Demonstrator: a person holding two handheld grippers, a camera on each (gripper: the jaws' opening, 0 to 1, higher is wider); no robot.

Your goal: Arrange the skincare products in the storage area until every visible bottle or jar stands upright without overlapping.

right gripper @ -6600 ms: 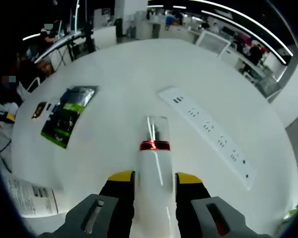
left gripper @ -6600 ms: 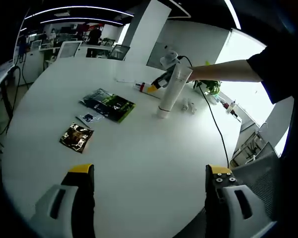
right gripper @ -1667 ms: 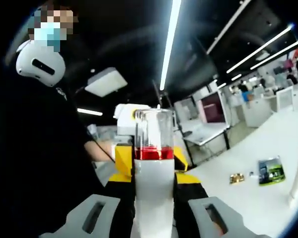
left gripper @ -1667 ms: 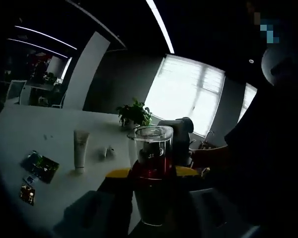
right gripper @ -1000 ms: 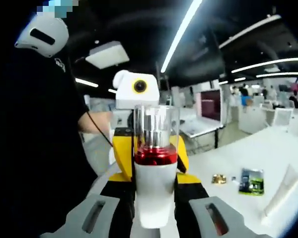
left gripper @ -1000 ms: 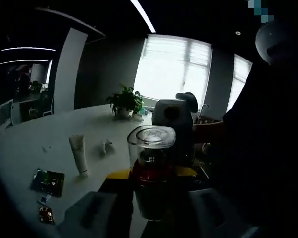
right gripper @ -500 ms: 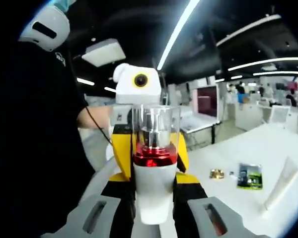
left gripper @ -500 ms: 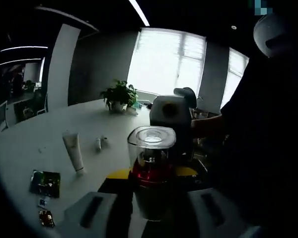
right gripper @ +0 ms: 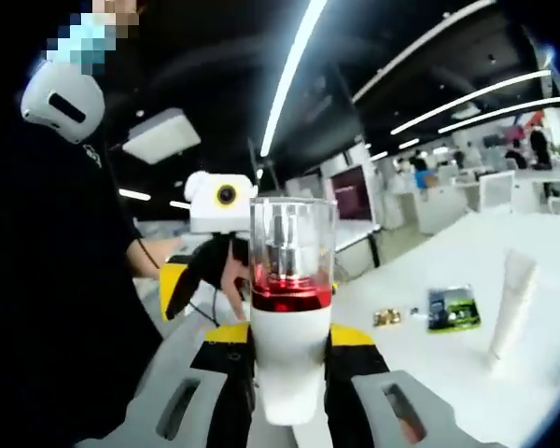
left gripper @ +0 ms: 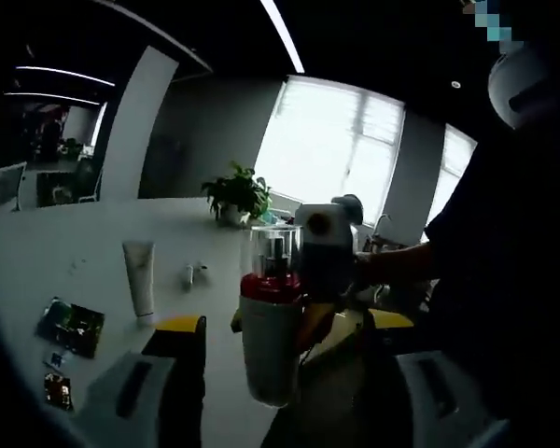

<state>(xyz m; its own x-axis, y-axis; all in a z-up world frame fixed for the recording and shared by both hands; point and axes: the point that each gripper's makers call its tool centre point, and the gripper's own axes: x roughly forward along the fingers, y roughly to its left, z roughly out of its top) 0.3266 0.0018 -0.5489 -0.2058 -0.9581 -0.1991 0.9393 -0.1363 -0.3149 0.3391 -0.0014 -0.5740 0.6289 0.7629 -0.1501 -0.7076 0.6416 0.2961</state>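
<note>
A white bottle [right gripper: 289, 364] with a red band and a clear cap is held upright in the air, and my right gripper [right gripper: 289, 334] is shut on its body. In the left gripper view the same bottle [left gripper: 269, 345] hangs between the wide-apart jaws of my left gripper [left gripper: 287, 322], which is open and not touching it. My left gripper [right gripper: 210, 280] faces the bottle from behind in the right gripper view. A white tube [left gripper: 140, 275] stands on its cap on the white table [left gripper: 37, 252]; the tube [right gripper: 511, 303] is at the far right.
A green-black sachet [left gripper: 70, 322] and a gold sachet [left gripper: 56, 390] lie flat on the table left of the tube. A small item [left gripper: 191, 273] lies beside the tube, and a potted plant [left gripper: 235, 191] stands behind. The person's dark-sleeved body is close on the right.
My left gripper, shut on the bottle half a second ago, has opened and drawn back from it. The right gripper keeps hold of the bottle. Both views have shifted slightly.
</note>
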